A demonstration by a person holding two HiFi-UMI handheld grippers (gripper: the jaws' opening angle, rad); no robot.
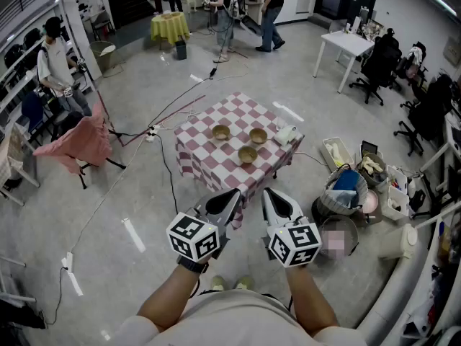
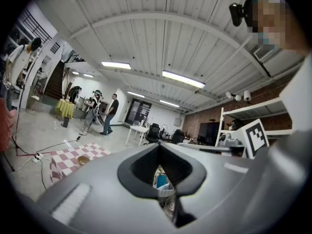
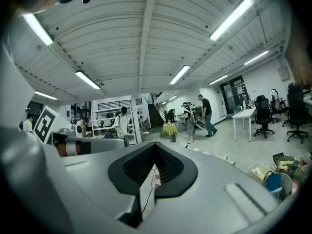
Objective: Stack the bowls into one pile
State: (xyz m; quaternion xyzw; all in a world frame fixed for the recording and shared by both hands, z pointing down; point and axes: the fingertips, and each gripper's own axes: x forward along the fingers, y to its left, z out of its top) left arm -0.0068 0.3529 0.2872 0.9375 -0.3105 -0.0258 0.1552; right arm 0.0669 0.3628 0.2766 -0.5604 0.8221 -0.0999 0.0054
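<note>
Three brown bowls stand apart on a table with a red-and-white checked cloth [image 1: 205,157]: one at the far left [image 1: 221,132], one at the far right [image 1: 258,135], one nearer to me [image 1: 248,154]. Both grippers are held well short of the table, above the floor. My left gripper [image 1: 232,195] and right gripper [image 1: 270,195] are shut with nothing in them. In the left gripper view, one bowl [image 2: 84,160] shows on the checked table [image 2: 68,161] far to the left of the closed jaws [image 2: 160,179]. The right gripper [image 3: 151,179] shows only a sliver of checked cloth through its slit.
A white cup-like object [image 1: 286,134] lies at the table's right corner. Baskets and bins [image 1: 346,189] crowd the floor right of the table. Cables [image 1: 169,110] run across the floor at left, near a pink-draped chair [image 1: 79,143]. People stand at the back.
</note>
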